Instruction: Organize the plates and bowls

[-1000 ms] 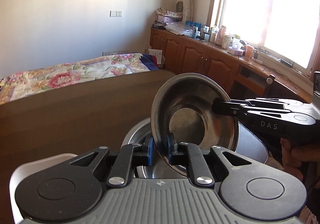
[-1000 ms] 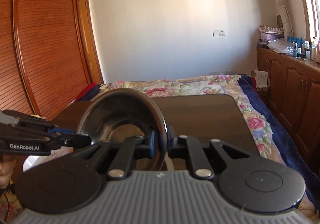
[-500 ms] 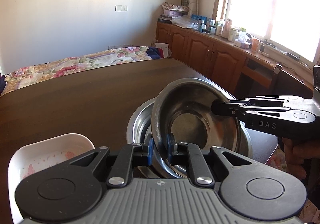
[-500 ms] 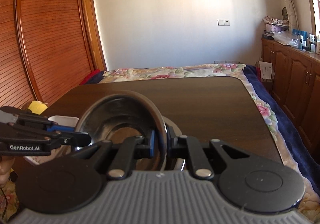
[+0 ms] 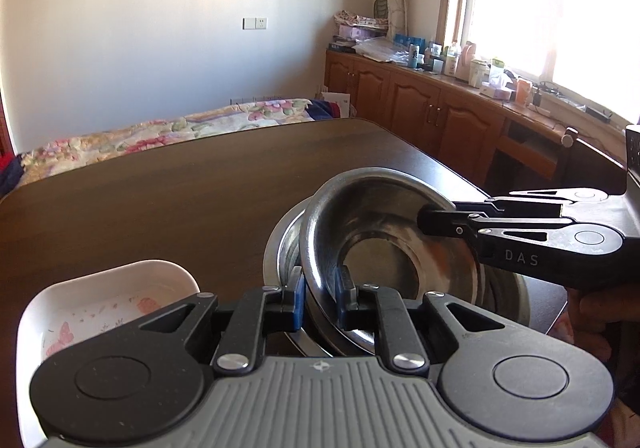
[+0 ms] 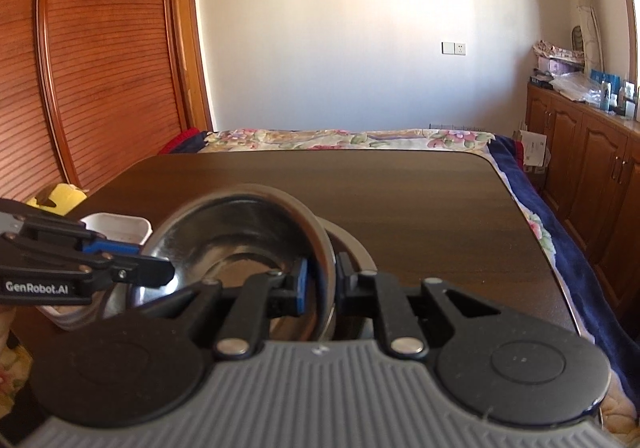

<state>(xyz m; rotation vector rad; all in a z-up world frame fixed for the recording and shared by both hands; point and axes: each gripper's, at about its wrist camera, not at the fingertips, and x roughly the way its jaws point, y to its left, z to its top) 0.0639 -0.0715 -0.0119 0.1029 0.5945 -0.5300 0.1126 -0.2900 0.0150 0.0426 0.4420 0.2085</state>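
In the left wrist view, your left gripper (image 5: 320,298) is clamped on the near rim of the steel bowl (image 5: 384,244), one finger inside and one outside. The bowl sits tilted at about 1 o'clock from the gripper, partly down into a larger bowl (image 5: 282,248) on the table (image 5: 180,199). Your right gripper (image 5: 430,221) pinches the far rim at 3 o'clock; "DAS" is printed on its finger. A white dish (image 5: 100,308) with a floral print lies at 9 o'clock.

In the right wrist view, your right gripper (image 6: 322,284) is closed on the steel bowl's (image 6: 240,232) rim, and the left gripper (image 6: 160,272) comes in from 9 o'clock, marked "GenRobot.AI". The larger bowl's (image 6: 348,244) rim shows at 1 o'clock; the white dish (image 6: 120,226) is at 10 o'clock.

Nesting looks nearly done: the bowl still needs settling flat and releasing. The white dish seems left to place.
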